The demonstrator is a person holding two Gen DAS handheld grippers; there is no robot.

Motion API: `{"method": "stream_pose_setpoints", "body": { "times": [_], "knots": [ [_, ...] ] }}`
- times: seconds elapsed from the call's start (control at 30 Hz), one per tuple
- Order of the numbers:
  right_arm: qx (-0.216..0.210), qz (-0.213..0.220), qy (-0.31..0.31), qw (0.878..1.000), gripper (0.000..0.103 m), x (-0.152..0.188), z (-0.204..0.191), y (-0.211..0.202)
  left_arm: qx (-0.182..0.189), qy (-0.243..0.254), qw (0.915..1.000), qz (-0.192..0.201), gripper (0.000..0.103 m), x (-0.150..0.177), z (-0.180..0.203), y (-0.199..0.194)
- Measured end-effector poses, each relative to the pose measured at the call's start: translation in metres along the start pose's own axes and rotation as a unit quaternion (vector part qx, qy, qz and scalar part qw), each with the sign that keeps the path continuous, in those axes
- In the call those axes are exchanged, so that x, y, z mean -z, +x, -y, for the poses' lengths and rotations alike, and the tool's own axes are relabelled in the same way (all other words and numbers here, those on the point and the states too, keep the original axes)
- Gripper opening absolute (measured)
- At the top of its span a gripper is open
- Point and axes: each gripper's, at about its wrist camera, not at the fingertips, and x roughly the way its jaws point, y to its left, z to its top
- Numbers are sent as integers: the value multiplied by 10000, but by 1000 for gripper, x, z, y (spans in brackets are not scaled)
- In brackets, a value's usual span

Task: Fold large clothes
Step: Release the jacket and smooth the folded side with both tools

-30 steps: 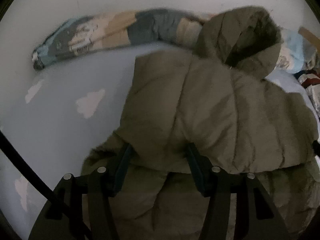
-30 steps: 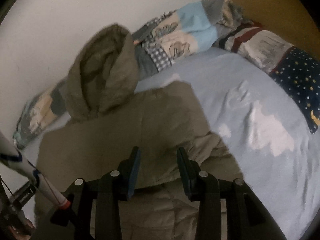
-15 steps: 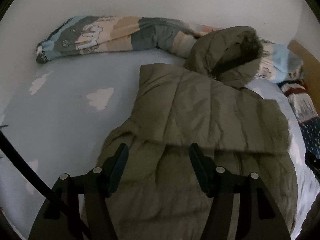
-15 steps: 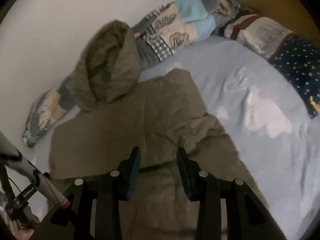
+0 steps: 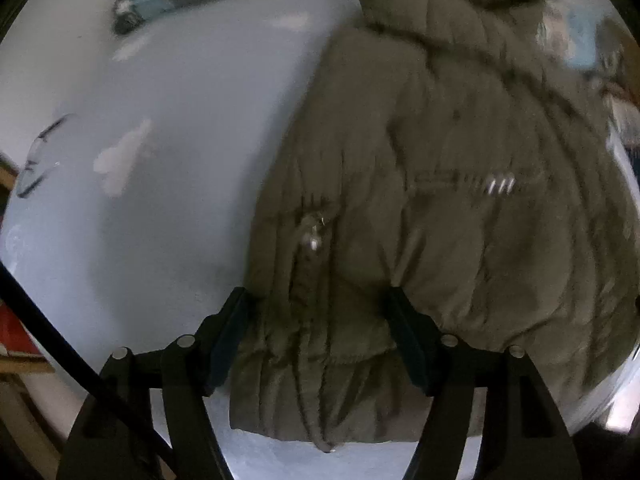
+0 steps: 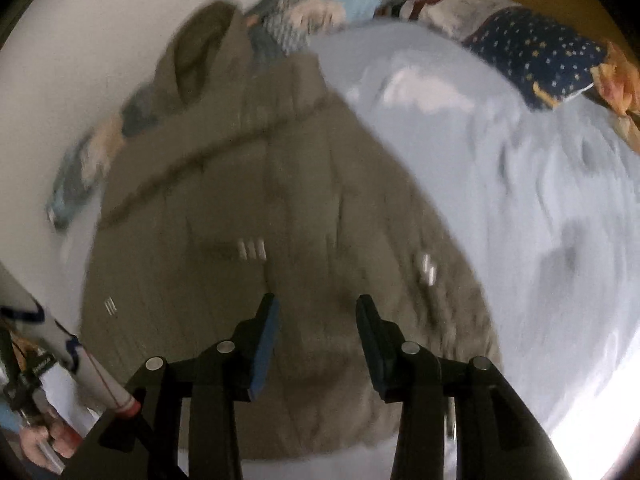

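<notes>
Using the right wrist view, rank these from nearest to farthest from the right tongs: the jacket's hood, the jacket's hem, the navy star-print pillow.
1. Jacket hem: directly under the right tongs, bottom center.
2. Hood: upper left, at the jacket's far end by the wall.
3. Navy star-print pillow: upper right, across the light blue sheet.

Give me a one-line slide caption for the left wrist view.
Open left gripper straddles the hem of an olive puffer jacket spread on a pale blue bedsheet.
</notes>
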Motion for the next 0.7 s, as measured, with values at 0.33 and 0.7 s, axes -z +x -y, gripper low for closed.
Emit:
{"method": "stream_pose_setpoints", "body": {
  "times": [0.33, 0.7],
  "knots": [
    [-138, 583, 7, 9982, 61, 31, 33, -38, 942, -1452, 9846, 245, 74, 27, -94, -23],
    [-487, 267, 1577, 9859, 63, 38, 113, -17, 1835, -998, 9779, -118, 70, 29, -62, -3]
  ]
}}
